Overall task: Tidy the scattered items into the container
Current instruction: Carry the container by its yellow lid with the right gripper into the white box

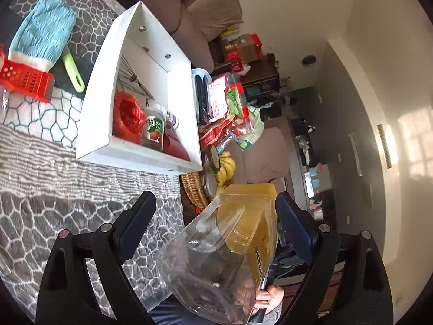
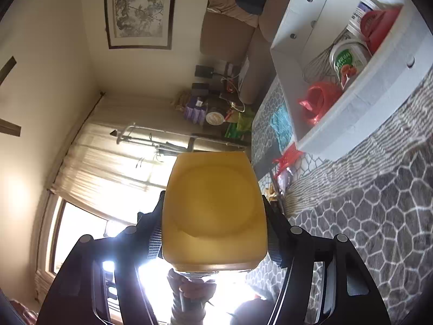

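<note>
The right gripper (image 2: 213, 227) clamps the clear jar with yellow lid (image 2: 215, 208) in the air, near the white box (image 1: 94, 103), while the left gripper (image 1: 216, 216) stands released around it. The smooth jar could slip if the grip loosens. The writing on the can (image 1: 154, 130) in the box is too blurred to read.

Beyond the left hand-held gripper (image 1: 216, 214) lie bananas (image 1: 226, 166) beside a wicker basket (image 1: 193, 189); a brown sofa (image 1: 205, 19) sits farther off. Above the right hand-held gripper (image 2: 213, 216) hangs a framed painting (image 2: 139, 8); curtains (image 2: 108, 159) stand left.
</note>
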A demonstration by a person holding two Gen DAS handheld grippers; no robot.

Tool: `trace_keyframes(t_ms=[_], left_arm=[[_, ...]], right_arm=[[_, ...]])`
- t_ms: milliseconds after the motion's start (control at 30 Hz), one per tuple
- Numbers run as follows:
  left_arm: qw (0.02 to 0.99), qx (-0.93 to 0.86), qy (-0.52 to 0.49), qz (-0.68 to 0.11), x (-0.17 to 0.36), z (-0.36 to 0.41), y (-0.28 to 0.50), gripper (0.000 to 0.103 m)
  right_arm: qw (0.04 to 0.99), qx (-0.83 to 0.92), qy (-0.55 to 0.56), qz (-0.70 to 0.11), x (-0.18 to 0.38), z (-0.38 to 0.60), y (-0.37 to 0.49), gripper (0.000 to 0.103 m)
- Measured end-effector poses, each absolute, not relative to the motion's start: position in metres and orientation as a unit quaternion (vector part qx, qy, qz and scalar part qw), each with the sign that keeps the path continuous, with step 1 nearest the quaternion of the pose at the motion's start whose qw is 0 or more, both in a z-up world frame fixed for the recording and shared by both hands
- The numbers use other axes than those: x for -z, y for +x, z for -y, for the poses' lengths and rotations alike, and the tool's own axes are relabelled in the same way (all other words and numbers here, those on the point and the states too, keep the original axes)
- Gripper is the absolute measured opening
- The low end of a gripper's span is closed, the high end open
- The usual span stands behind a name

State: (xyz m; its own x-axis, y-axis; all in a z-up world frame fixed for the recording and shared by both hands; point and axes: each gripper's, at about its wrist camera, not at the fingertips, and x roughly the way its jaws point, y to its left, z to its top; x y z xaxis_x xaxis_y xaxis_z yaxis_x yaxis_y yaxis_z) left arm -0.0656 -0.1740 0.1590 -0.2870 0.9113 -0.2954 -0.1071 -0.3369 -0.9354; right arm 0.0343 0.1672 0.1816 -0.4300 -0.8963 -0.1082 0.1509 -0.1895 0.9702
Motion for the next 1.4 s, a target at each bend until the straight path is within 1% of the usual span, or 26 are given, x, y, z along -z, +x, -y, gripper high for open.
trace_keyframes(t_ms=[133,267,333,500,533,600,733,867,1000,1133,1233,1400], left_arm=[[0.365,-0.685,-0.464,0.427,-0.166,0.164,-0.099,0.089],[0.340,-0.709,-0.439,0.434,-0.171,0.180,-0.118,0.089],[0.327,-0.734,-0.432,0.410,-0.176,0.188,-0.123,0.089],[0.276,-0.800,-0.436,0.305,-0.184,0.190,-0.126,0.089],[0.267,-0.808,-0.435,0.293,-0.185,0.191,-0.128,0.089],[0.258,-0.816,-0.428,0.291,-0.184,0.197,-0.129,0.089],[0.247,-0.825,-0.404,0.308,-0.168,0.210,-0.112,0.089],[0.226,-0.842,-0.408,0.271,-0.141,0.210,-0.093,0.089],[0.221,-0.853,-0.412,0.233,-0.125,0.214,-0.083,0.089],[0.237,-0.834,-0.424,0.260,-0.115,0.227,-0.087,0.089],[0.223,-0.840,-0.427,0.250,-0.110,0.236,-0.088,0.089],[0.212,-0.836,-0.436,0.259,-0.098,0.246,-0.097,0.089]], right_arm=[[0.382,0.674,0.369,0.514,-0.188,-0.167,0.001,0.065],[0.357,0.668,0.374,0.536,-0.178,-0.174,-0.025,0.065],[0.341,0.666,0.372,0.549,-0.172,-0.181,-0.041,0.065],[0.295,0.683,0.355,0.566,-0.168,-0.201,-0.096,0.065],[0.287,0.688,0.352,0.566,-0.168,-0.204,-0.109,0.065],[0.272,0.696,0.343,0.569,-0.169,-0.208,-0.135,0.065],[0.257,0.710,0.326,0.569,-0.168,-0.206,-0.188,0.065],[0.246,0.706,0.327,0.578,-0.151,-0.195,-0.243,0.065],[0.233,0.713,0.350,0.560,-0.129,-0.178,-0.292,0.065],[0.208,0.718,0.377,0.547,-0.103,-0.166,-0.325,0.065],[0.185,0.714,0.394,0.548,-0.081,-0.160,-0.342,0.065],[0.148,0.731,0.427,0.511,-0.057,-0.151,-0.363,0.065]])
